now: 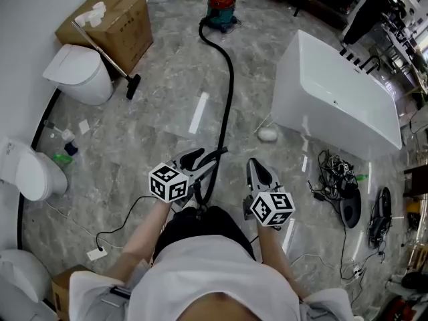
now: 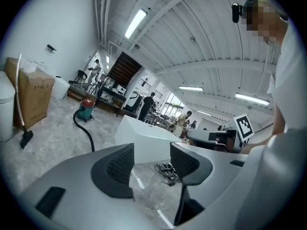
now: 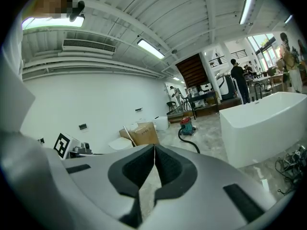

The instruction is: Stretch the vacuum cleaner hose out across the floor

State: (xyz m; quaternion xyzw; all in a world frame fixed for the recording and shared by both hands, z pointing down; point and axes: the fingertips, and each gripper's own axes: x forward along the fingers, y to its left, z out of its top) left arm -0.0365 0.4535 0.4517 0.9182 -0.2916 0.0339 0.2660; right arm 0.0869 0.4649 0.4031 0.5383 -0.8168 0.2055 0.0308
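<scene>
Black hose (image 1: 231, 85) curves over marbled floor (image 1: 154, 126); left hand-held gripper (image 2: 152, 164) released, right hand-held gripper (image 3: 154, 164) clenched.

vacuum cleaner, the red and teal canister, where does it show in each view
Head view: vacuum cleaner at top centre, on the floor.
Left gripper view: vacuum cleaner left of centre, at mid-height.
Right gripper view: vacuum cleaner right of centre, just below mid-height.
Shared landmark: the white bathtub, right of the vacuum in all three.

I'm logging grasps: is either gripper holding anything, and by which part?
Nothing is held: the left gripper has its fingers apart, only floor between them; the right gripper is shut empty.
</scene>
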